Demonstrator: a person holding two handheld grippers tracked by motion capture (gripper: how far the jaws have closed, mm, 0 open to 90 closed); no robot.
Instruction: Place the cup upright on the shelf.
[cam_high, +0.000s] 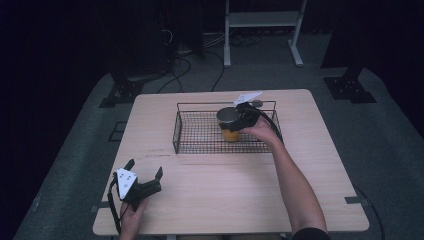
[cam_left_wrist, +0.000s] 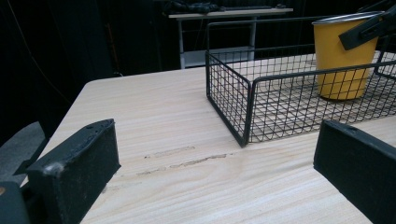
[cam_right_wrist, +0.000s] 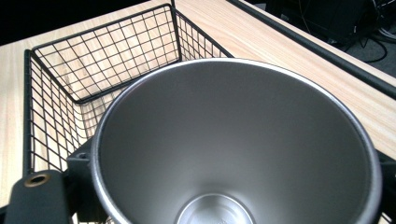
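Right gripper (cam_high: 239, 119) clamped on yellow steel cup (cam_high: 229, 131) (upright, in wire basket (cam_high: 200, 132)); left gripper (cam_high: 145, 175) jaws wide, holding nothing.

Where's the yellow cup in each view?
High view: yellow cup right of centre, inside the wire basket, at the right hand-held gripper.
Left gripper view: upper right, standing in the basket.
Right gripper view: its steel inside across the foreground.
Shared landmark: the wire basket.
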